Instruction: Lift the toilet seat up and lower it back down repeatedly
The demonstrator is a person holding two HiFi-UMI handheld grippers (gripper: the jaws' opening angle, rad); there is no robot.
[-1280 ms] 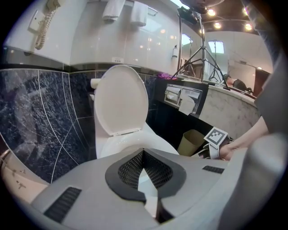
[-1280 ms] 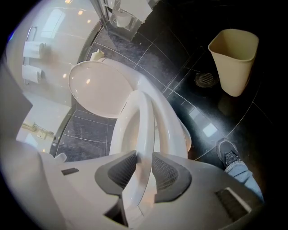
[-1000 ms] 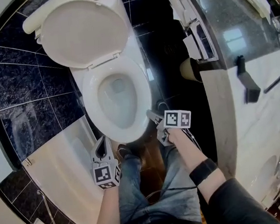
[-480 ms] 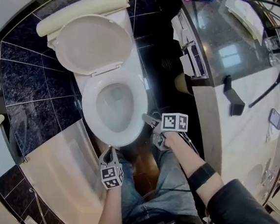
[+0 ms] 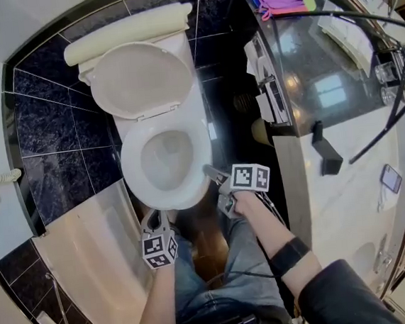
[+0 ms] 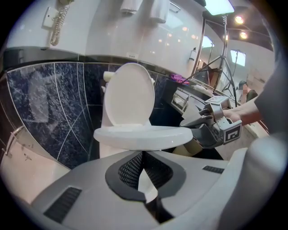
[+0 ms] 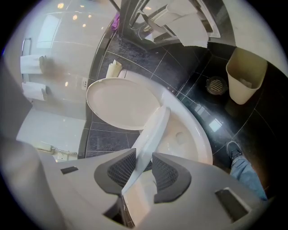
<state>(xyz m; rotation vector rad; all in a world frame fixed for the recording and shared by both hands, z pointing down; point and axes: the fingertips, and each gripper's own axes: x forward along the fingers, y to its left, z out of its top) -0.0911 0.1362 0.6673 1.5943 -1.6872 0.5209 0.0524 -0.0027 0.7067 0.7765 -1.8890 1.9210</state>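
Observation:
The white toilet seat point(image 5: 130, 168) lies over the bowl point(image 7: 189, 139), with the lid point(image 5: 141, 80) upright against the cistern. My right gripper point(image 5: 213, 173) is at the seat's front right rim. In the right gripper view the rim point(image 7: 150, 130) runs edge-on between the pads, raised off the bowl. These jaws have just been opening a little and the seat is still between them. From the left gripper view the seat point(image 6: 139, 136) looks like a flat disc with the right gripper point(image 6: 189, 128) at its edge. My left gripper point(image 5: 153, 217) hangs in front of the bowl, shut and empty.
A beige waste bin point(image 7: 245, 74) and a floor drain point(image 7: 217, 84) are right of the toilet on the dark tiles. A bathtub point(image 5: 90, 254) runs along the left and a marble counter point(image 5: 345, 165) along the right. The person's shoe point(image 7: 235, 150) is beside the bowl.
The head view has pulled back, so the toilet looks smaller and higher. My right gripper stays on the seat's front right rim. My left gripper has backed slightly away from the bowl's front.

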